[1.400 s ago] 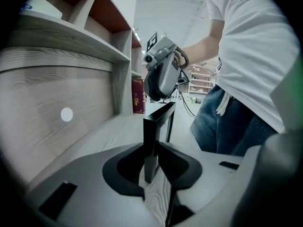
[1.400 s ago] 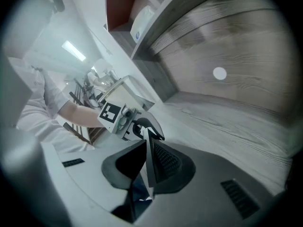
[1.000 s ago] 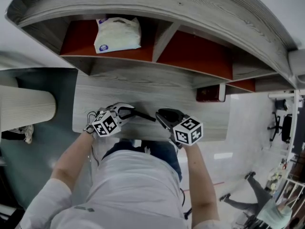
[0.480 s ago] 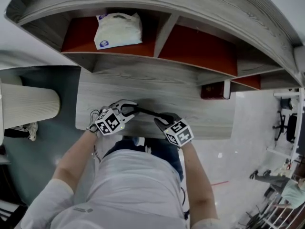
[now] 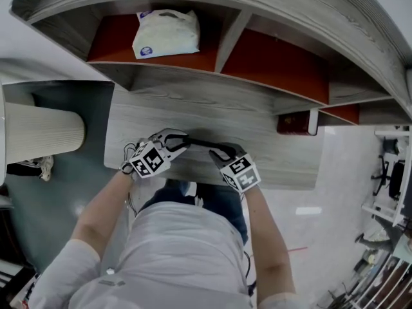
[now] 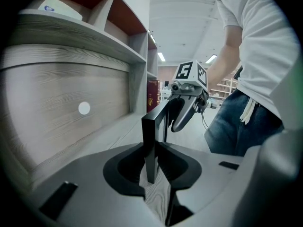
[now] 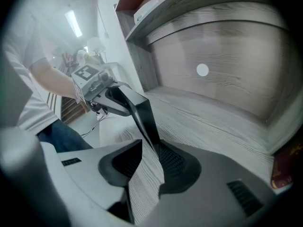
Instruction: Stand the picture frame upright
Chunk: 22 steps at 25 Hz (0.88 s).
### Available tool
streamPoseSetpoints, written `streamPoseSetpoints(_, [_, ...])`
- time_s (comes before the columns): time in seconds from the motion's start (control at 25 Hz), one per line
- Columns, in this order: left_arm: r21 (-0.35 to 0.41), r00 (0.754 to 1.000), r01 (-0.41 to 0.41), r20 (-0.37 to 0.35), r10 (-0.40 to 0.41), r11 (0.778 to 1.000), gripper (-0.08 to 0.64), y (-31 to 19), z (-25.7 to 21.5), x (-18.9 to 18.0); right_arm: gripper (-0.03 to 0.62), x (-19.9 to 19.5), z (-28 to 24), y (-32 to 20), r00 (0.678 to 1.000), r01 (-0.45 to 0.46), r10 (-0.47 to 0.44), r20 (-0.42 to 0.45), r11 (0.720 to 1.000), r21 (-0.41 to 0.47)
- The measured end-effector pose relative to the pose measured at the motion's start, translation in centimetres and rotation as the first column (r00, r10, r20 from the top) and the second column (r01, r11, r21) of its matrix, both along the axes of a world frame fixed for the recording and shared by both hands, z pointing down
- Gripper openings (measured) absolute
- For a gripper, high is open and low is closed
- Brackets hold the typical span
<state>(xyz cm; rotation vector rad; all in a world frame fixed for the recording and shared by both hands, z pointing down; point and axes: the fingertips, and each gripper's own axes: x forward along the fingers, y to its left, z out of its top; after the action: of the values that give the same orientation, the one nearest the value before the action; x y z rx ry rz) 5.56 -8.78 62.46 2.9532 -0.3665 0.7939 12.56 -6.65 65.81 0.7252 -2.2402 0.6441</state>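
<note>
The picture frame (image 5: 201, 143) is a thin black frame held on edge just above the grey wooden desk (image 5: 277, 148), near its front edge. My left gripper (image 5: 180, 140) is shut on its left end; in the left gripper view the frame's edge (image 6: 150, 148) stands upright between the jaws. My right gripper (image 5: 222, 152) is shut on the right end, where the frame (image 7: 141, 113) runs slanted between the jaws. Each gripper view shows the other gripper at the frame's far end: the right gripper (image 6: 185, 109) and the left gripper (image 7: 110, 97).
A shelf unit with red back panels rises behind the desk; a white packet (image 5: 166, 34) lies in its left bay. A dark red box (image 5: 293, 122) stands at the desk's right end. A beige ribbed cylinder (image 5: 38, 131) stands left of the desk. The person's torso is close behind the grippers.
The right gripper has come down and toward the left, from beside the frame's free end onto it. The left gripper has kept its hold in place.
</note>
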Motion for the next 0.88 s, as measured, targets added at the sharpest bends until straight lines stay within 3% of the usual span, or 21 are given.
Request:
streamPoseSetpoints(0.48, [0.008, 0.999, 0.041, 0.032, -0.042, 0.999, 0.092, 0.4, 0.4, -0.3, 0.096, -0.5, -0.1, -1.1, 0.995, 0.062, -0.058, -0.078, 0.997, 0.047])
streamPoseSetpoints(0.68, [-0.007, 0.991, 0.126, 0.04, -0.125, 0.992, 0.092, -0.1, 0.4, -0.6, 0.087, -0.8, 0.5, -1.8, 0.998, 0.047, -0.045, -0.035, 0.996, 0.072])
streamPoseSetpoints(0.88, [-0.01, 0.969, 0.242, 0.048, -0.241, 0.97, 0.094, -0.5, -0.1, -2.3, 0.086, -1.7, 0.1, -2.4, 0.997, 0.071, -0.07, -0.023, 0.994, 0.085])
